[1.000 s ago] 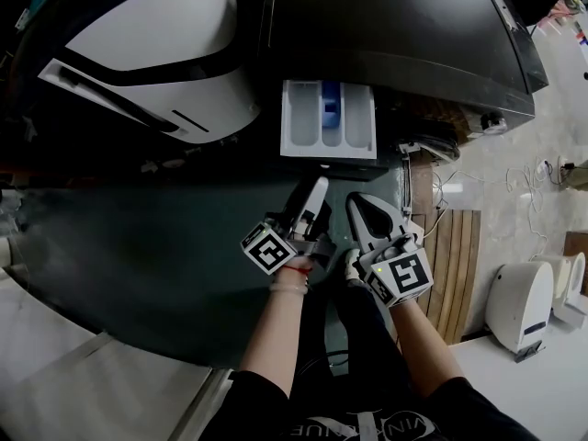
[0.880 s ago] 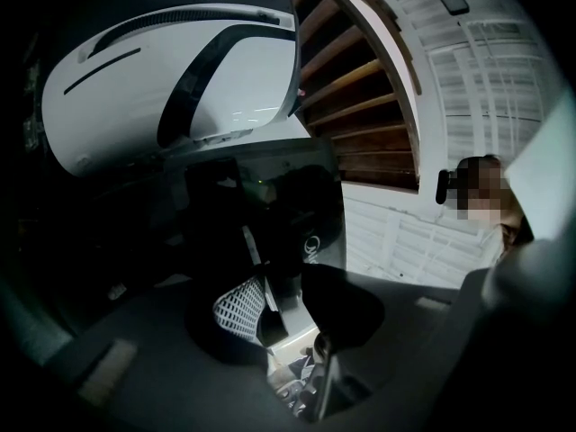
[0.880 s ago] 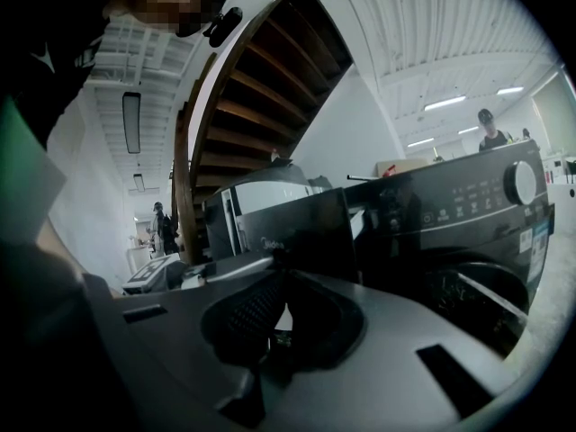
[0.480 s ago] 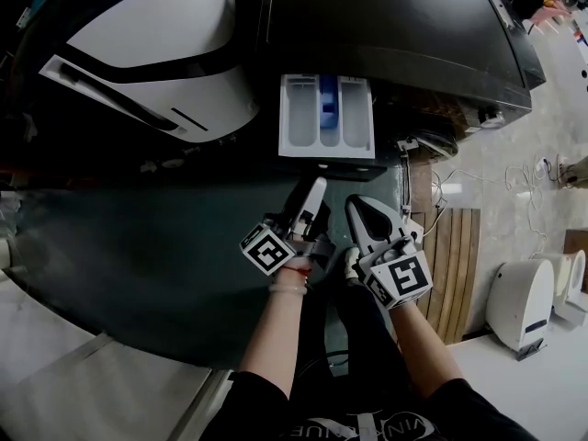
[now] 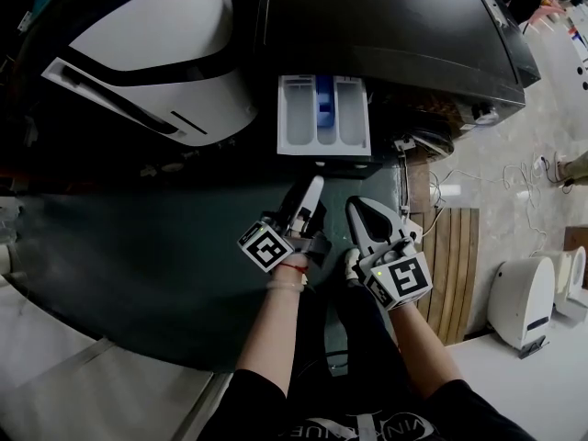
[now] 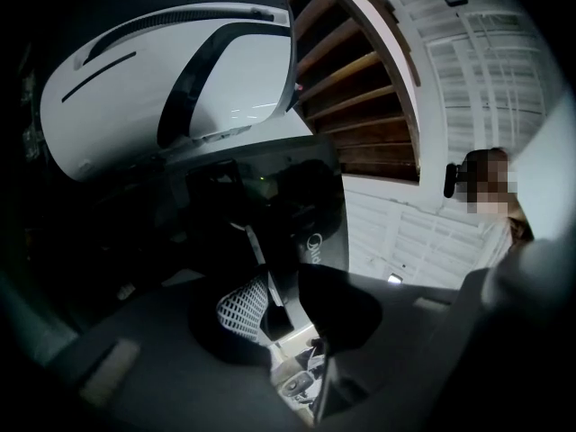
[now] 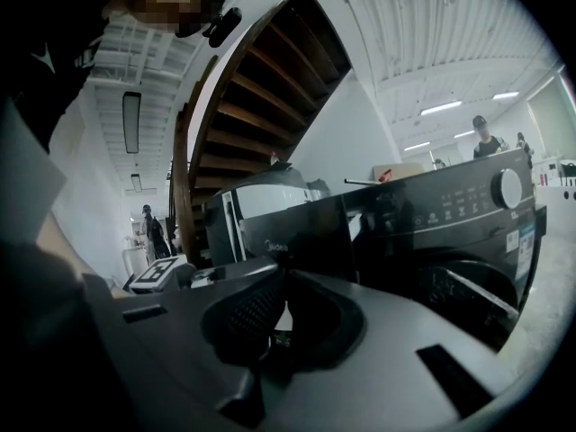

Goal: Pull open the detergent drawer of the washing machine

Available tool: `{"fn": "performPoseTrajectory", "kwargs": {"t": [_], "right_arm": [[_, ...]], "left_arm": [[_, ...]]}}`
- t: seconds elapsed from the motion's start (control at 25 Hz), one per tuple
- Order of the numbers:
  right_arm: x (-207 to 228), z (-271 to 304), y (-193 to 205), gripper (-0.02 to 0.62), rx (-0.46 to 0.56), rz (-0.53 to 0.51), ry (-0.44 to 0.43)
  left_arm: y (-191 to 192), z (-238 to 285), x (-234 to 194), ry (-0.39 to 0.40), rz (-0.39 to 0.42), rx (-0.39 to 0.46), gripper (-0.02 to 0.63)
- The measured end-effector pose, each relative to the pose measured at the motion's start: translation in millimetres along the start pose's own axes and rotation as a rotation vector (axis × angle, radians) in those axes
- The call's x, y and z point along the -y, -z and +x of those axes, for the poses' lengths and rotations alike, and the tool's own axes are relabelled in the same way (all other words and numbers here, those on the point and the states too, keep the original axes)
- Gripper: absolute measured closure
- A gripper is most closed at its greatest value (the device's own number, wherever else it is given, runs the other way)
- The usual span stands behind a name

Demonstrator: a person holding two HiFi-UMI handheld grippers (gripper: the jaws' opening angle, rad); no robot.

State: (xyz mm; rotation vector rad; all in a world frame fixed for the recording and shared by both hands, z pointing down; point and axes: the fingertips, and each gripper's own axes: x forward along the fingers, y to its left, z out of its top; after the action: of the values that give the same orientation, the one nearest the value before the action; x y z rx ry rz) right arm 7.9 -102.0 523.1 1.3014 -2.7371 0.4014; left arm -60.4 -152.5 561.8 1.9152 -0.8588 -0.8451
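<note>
The black washing machine [image 5: 386, 26] fills the top of the head view. Its white detergent drawer [image 5: 323, 118], with a blue insert, stands pulled out toward me. My left gripper [image 5: 315, 189] sits just below the drawer's front and apart from it. Its jaws have just been closing, and a narrow gap with nothing in it still shows between them [image 6: 279, 309]. My right gripper [image 5: 360, 208] hangs beside it, lower right of the drawer, with its jaws together and empty [image 7: 279, 309]. The washer's dark front and round dial [image 7: 508, 187] show in the right gripper view.
A large white-and-black appliance [image 5: 156, 53] stands left of the washer, close to the drawer. A wooden slatted board [image 5: 455, 265] and loose cables lie on the floor at right, near a white device [image 5: 519, 301]. A dark mat [image 5: 138, 246] spreads under my arms.
The head view has drifted slightly. Both grippers and the pulled-out drawer keep their places relative to each other.
</note>
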Motion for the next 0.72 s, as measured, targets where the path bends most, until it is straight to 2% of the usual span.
{"fn": "performPoseTrajectory", "kwargs": {"t": [0.08,0.2,0.28,0.44,0.72], "right_arm": [[-1.2,-1.4,-5.1,0.581,0.017,0.003,-0.001],[-3.1,-2.0,-12.9,0.581,0.018,-0.006,0.007],[-5.1,-0.6,-20.6,0.581,0.023,-0.008,0.009],[-11.1,2.4,-44.9,0.581,0.055,-0.006,0.002],[-18.7,-2.8,-71.5,0.581,0.053,-0.065,-0.001]], "left_arm": [[1.1,-5.5,-1.3,-0.027,0.021,-0.026,0.503],[-2.1,-18.1,-1.1,-0.084,0.074,-0.054,0.581],[-7.5,-22.8,3.2,-0.106,0.122,-0.078,0.595],[-23.4,-23.7,21.6,-0.120,0.243,-0.126,0.597],[-55.2,-24.4,59.6,-0.155,0.493,-0.191,0.597]]}}
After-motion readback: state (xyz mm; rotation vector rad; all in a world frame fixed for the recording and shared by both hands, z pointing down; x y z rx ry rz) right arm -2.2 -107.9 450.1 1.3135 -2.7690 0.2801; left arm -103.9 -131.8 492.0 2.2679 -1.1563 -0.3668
